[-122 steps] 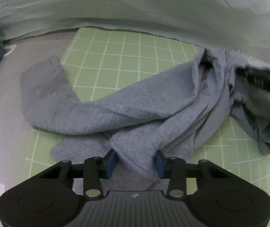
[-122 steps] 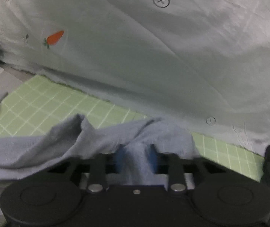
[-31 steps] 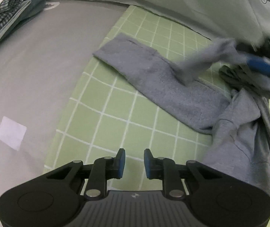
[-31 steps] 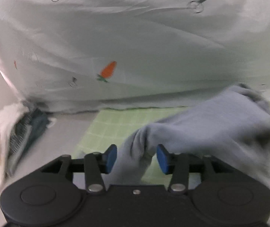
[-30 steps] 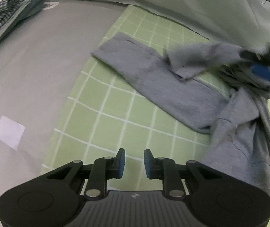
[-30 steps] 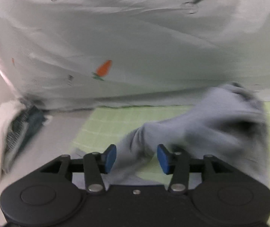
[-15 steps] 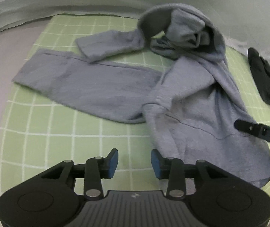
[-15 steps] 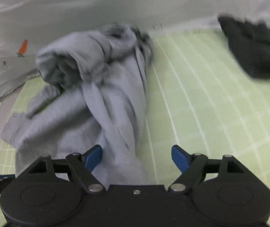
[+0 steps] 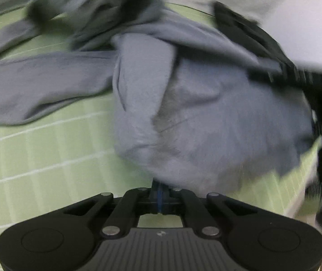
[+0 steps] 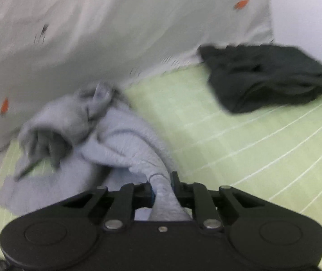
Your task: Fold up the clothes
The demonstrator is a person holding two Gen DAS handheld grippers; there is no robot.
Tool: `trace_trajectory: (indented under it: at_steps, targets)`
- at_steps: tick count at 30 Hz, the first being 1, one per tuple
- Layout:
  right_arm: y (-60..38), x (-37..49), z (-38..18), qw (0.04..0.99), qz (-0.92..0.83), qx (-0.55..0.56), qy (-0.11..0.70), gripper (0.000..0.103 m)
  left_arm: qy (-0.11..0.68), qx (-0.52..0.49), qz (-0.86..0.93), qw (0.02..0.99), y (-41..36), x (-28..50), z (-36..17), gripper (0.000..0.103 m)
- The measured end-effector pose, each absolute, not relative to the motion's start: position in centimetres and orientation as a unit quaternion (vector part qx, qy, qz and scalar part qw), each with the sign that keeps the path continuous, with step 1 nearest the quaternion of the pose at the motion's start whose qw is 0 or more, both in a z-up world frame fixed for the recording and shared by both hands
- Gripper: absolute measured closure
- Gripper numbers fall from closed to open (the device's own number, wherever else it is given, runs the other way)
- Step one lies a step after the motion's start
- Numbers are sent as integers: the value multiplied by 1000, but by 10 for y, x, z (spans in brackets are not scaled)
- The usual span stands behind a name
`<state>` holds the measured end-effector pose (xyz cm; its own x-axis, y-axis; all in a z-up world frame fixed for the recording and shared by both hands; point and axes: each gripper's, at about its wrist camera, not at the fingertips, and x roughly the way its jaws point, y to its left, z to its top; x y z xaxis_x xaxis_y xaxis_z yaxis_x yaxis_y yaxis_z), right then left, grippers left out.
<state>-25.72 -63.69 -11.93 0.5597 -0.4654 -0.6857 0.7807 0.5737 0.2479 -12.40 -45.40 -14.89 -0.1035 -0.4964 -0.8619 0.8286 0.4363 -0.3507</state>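
The grey hoodie (image 9: 206,117) lies crumpled on the green gridded mat (image 9: 37,158), its hood bunched toward the mat's far edge, where a pale printed sheet (image 10: 116,33) hangs. One sleeve stretches flat toward the mat's left side. The left tongs (image 9: 159,190) are closed, their blue pads pressed together under the hoodie's near hem; whether any cloth is caught between them cannot be told, since the fabric hangs over the tips. The right tongs (image 10: 162,188) are closing on a rolled ridge of the hoodie's fabric, which runs between the pads. A black garment (image 10: 267,76) lies well apart at the mat's far right corner.
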Motion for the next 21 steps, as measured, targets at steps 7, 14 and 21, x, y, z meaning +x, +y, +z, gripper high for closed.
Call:
trace_trajectory:
  at_steps: [7, 14, 21]
  targets:
    - [-600, -234, -82, 887, -277, 288, 231, 93, 544, 86, -443, 707, -384, -93, -127, 101]
    - [-515, -141, -101, 902, -145, 280, 294, 92, 552, 31, -329, 765, -274, -45, -119, 101]
    - [-445, -92, -162, 874, -104, 258, 399, 57, 583, -30, -256, 771, -206, -16, -129, 99]
